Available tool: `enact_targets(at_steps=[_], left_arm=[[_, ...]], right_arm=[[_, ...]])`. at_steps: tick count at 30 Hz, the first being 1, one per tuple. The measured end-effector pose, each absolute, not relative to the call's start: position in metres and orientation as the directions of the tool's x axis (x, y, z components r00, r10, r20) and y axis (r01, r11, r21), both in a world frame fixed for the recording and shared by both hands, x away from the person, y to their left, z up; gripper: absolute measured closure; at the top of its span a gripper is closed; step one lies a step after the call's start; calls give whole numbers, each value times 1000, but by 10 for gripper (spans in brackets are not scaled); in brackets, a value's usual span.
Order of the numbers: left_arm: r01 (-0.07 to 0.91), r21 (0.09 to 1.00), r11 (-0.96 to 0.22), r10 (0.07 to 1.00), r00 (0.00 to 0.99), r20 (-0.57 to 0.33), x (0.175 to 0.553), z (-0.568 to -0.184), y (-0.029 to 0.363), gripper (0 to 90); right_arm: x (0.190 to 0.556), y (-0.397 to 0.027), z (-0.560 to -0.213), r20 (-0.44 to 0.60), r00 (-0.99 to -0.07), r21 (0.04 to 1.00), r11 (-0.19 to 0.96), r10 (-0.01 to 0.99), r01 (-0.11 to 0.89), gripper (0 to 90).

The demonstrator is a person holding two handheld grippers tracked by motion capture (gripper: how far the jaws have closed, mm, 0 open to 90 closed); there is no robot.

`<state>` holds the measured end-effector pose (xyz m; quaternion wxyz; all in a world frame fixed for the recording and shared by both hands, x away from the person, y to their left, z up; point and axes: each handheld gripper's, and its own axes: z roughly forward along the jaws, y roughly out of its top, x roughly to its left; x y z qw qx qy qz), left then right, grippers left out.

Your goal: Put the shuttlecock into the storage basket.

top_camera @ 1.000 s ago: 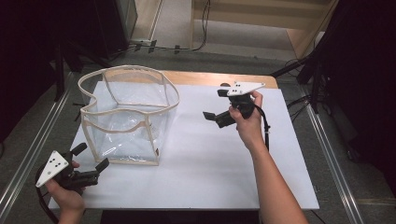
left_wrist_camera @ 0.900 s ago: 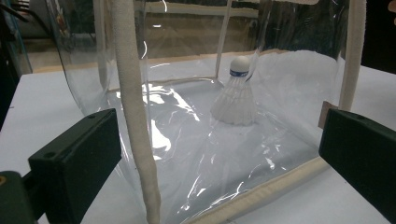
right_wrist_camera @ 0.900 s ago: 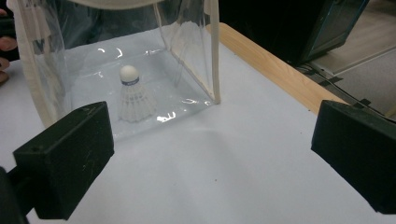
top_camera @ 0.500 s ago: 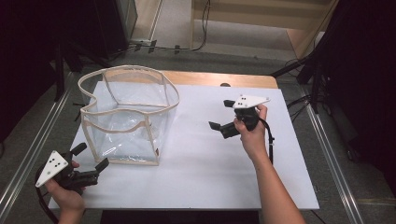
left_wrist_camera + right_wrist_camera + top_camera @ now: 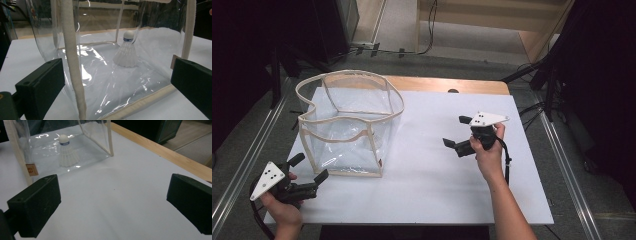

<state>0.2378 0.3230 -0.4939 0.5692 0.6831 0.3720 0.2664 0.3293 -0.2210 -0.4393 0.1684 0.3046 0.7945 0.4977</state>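
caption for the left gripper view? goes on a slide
Open left hand-held gripper faces a clear bag with a shuttlecock standing cork-up inside.

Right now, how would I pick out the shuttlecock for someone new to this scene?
Find the white table, then the clear bag with cream trim at its left. Inside, on the bag's floor, stands the shuttlecock: white feathers down, rounded cork up, with a blue band beneath the cork.

One clear bag (image 5: 349,127) with cream trim, at ten o'clock on the one table (image 5: 427,195). One white shuttlecock (image 5: 126,51) inside, upright on its skirt. One small brown tag (image 5: 31,169) on the bag's seam. Two claws: left claw (image 5: 308,174) at seven o'clock, right claw (image 5: 457,132) at three o'clock.
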Motion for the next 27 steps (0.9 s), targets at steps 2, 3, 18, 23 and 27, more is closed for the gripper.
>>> enact_targets(at_steps=[2,3,18,23,27], left_arm=[[206,976,-75,811,581,-61,238,-494,323,0],[206,976,-74,812,581,-61,238,-494,323,0],[206,975,-77,812,580,-59,238,-494,323,0],[207,975,-80,813,580,-57,237,-494,322,0],[207,975,-81,812,581,-56,237,-494,322,0]], right_arm=[[328,-224,-442,43,-755,894,312,654,322,0],[326,-225,-443,45,-752,894,309,657,323,0],[303,-243,-465,82,-725,891,275,684,361,0],[295,-253,-472,93,-708,887,264,700,378,0],[290,-263,-476,97,-693,886,256,714,387,0]])
